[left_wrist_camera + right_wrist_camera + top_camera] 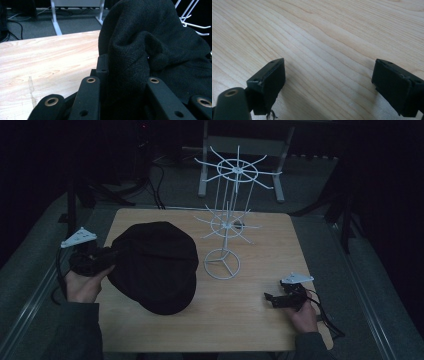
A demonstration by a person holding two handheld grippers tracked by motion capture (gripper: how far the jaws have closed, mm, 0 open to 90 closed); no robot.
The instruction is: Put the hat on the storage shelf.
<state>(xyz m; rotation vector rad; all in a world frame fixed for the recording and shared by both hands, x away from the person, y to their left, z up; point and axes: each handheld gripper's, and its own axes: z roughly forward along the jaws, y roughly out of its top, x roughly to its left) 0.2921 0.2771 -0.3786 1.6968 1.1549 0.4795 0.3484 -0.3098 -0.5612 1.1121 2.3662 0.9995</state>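
Left gripper (107, 256) clamped tight on edge of black hat (155, 265), hat lying on wooden table (260, 270) beside white wire stand (223, 262). Right gripper (329, 82) jaws wide apart, nothing between, resting near table's right front. No legible writing on hat.

The high view is dim and murky, while both gripper views are brighter and sharp.

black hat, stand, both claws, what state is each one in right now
black hat: lying on the table left of the stand, its left edge bunched and pinched in the left claw
left claw: shut on the hat's fabric
right claw: open, nothing between its jaws, low over bare wood at the table's right front
white wire stand: upright on its round base, hooks on both tiers bare, the hat not on it
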